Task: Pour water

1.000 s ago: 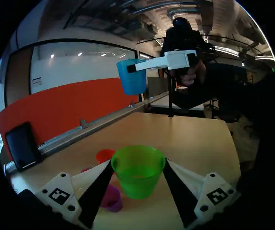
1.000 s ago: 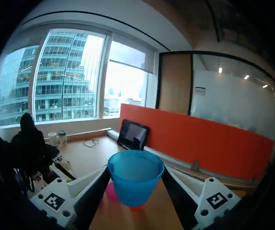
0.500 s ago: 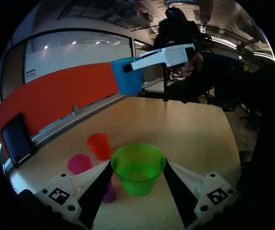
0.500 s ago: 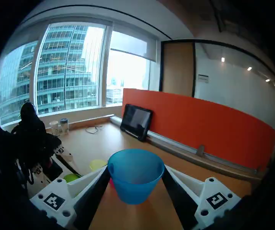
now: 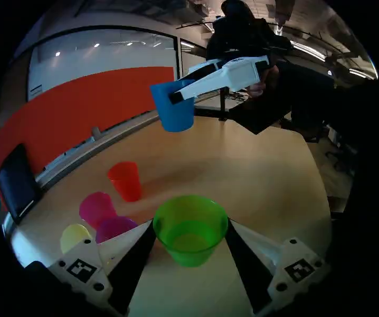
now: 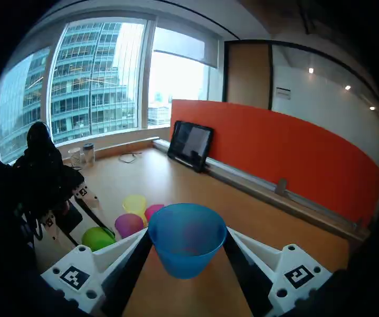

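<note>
My left gripper (image 5: 189, 240) is shut on a green cup (image 5: 190, 229), held upright above the wooden table (image 5: 253, 169). In the left gripper view the right gripper (image 5: 181, 92) hangs higher and farther off, shut on a blue cup (image 5: 173, 109) that tips slightly. The right gripper view has that blue cup (image 6: 187, 239) between my right gripper's (image 6: 187, 248) fingers, its inside looking empty. There the left gripper (image 6: 86, 198) and green cup (image 6: 97, 238) sit low at the left, held by a person in dark clothes.
An orange cup (image 5: 125, 180), a pink cup (image 5: 97, 208), a purple cup (image 5: 114, 229) and a yellow cup (image 5: 74, 237) stand together on the table. A dark tablet (image 6: 190, 145) leans by the orange partition (image 6: 295, 158). Two small jars (image 6: 81, 155) sit near the window.
Both views have tilted downward, bringing more of the table and the standing cups into sight. The right gripper with the blue cup has come lower and closer to the table.
</note>
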Demonstrator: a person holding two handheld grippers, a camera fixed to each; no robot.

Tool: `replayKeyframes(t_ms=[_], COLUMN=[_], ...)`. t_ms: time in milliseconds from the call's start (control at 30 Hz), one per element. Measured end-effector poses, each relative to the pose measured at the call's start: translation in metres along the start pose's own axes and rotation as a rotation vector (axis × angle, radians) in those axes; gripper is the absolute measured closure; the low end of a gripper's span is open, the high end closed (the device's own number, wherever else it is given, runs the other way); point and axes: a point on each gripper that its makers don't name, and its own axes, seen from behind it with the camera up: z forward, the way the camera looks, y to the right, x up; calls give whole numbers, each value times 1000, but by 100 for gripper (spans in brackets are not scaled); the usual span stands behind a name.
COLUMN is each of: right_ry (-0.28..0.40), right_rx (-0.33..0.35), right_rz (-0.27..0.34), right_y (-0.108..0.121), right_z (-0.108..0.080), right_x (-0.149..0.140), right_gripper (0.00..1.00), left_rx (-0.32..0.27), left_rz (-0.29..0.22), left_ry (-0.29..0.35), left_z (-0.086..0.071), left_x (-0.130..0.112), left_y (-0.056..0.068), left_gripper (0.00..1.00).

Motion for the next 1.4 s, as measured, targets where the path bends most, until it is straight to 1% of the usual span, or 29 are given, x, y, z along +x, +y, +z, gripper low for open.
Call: replayKeyframes(t_ms=[200,367,900,1100,1400], right_ry=[-49,-79,-192,-216,-238], right_rx=[10,13,32,37,43], right_rz=[12,8,-6,-10,-5], right_y=[-1,-3,-11,-15,-20], right_z=[5,10,22,26,28], right_x=[-22,-36,-90,-105,-119], right_gripper=[7,7,7,7,7], left_rx=[-7,-14,-19,-18,-19], left_rz=[-3,-4,-27,-38,-51], left_ry=[-28,-44,-67,-66,-68], left_z=[1,2,5,5,7], left_x=[-10,-16,-28,-30,-36], left_y=[1,2,2,2,1], left_gripper=[12,12,12,12,12])
